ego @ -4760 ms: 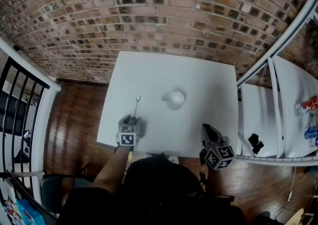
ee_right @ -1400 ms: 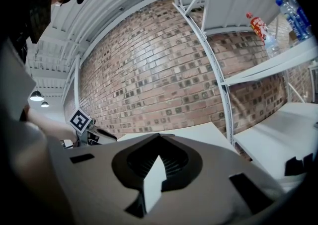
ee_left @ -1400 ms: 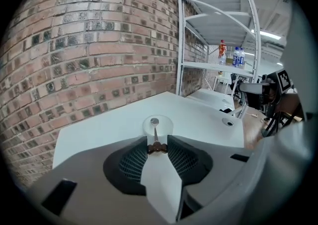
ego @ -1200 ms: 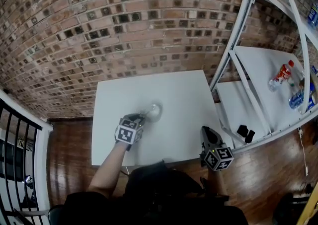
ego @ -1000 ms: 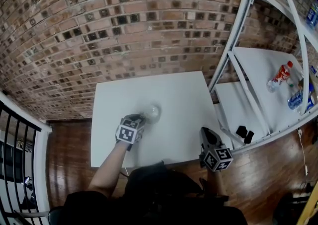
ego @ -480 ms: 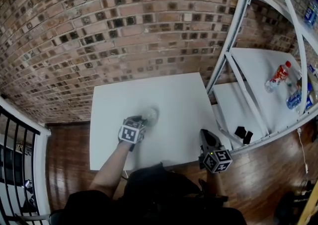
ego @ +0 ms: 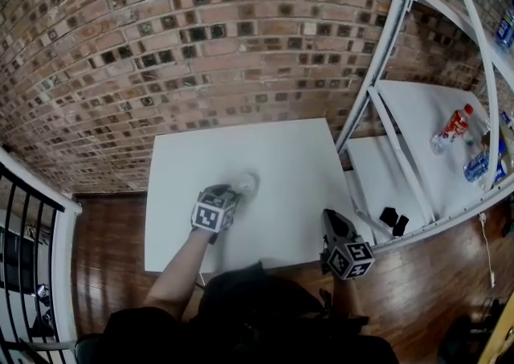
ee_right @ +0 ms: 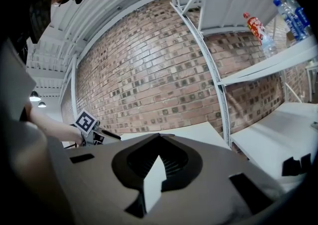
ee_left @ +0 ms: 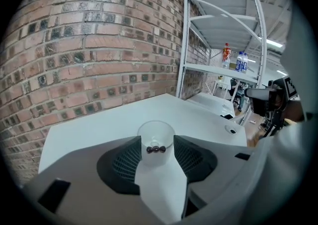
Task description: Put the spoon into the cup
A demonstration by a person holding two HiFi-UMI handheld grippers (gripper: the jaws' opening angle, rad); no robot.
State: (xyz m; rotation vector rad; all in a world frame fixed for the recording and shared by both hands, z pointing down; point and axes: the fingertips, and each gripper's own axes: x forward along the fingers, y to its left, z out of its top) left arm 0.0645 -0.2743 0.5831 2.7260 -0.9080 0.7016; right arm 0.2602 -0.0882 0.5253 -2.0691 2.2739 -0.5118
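Observation:
A clear cup (ee_left: 156, 133) stands on the white table (ego: 281, 153), just beyond my left gripper (ee_left: 157, 140). Its jaws are opening, one on each side of the cup's near wall, and neither pad presses on anything. The spoon's dark beaded handle end (ee_left: 156, 149) rests on the cup's near rim; the rest of the spoon is hidden inside. In the head view the left gripper (ego: 230, 191) sits right by the cup (ego: 246, 184). My right gripper (ego: 330, 218) hangs over the table's front right edge, jaws together and empty.
A white metal rack (ego: 385, 57) stands to the right of the table, with bottles (ego: 454, 123) on its shelf and small black items (ego: 391, 220) lower down. A brick wall (ego: 201, 41) runs behind the table. Dark wooden floor lies to the left.
Several seconds ago the spoon lay on the table left of the cup, ahead of the left gripper. Now that gripper is at the cup. Over the last second both hands barely shifted.

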